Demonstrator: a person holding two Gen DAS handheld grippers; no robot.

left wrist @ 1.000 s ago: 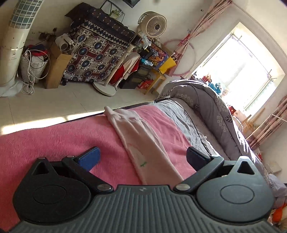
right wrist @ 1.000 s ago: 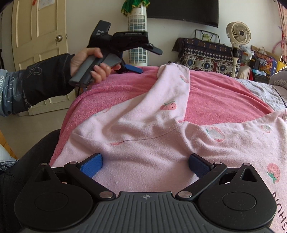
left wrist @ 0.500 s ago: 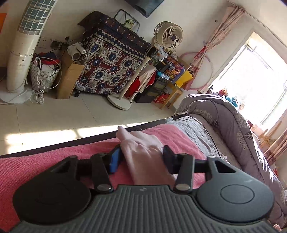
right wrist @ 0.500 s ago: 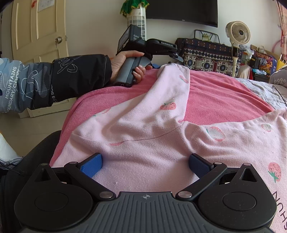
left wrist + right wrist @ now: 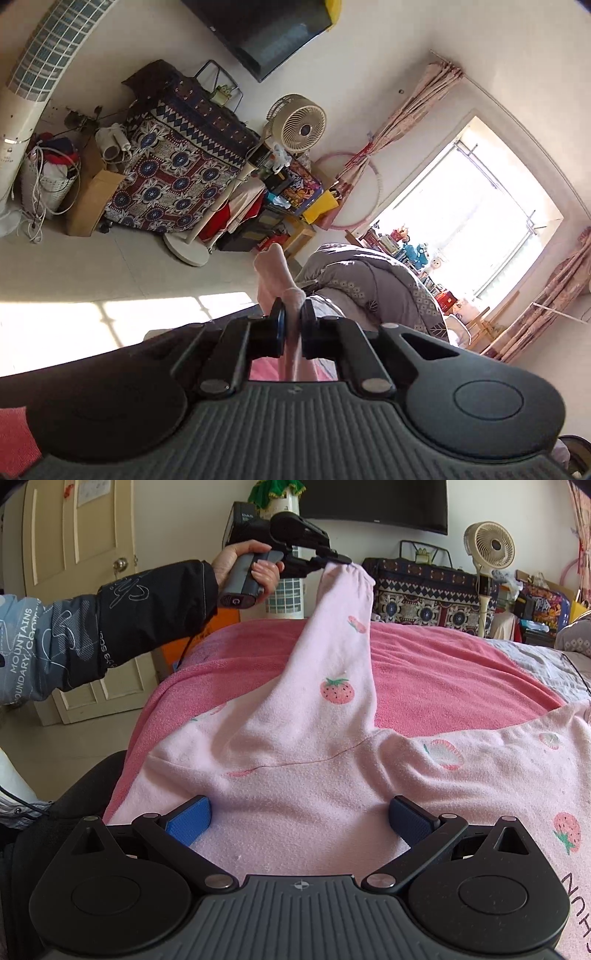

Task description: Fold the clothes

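Left gripper (image 5: 334,559), upper centre of right wrist view: fingers pinched tight on the cuff of the pale pink strawberry-print fleece top (image 5: 332,753), sleeve lifted taut off the pink towel-covered bed (image 5: 443,679). Right gripper (image 5: 299,821), bottom centre: fingers spread wide, holding nothing, over the top's body.

Daylight glares through the blown-out window (image 5: 476,225); fisheye edges curve, focus sharp.
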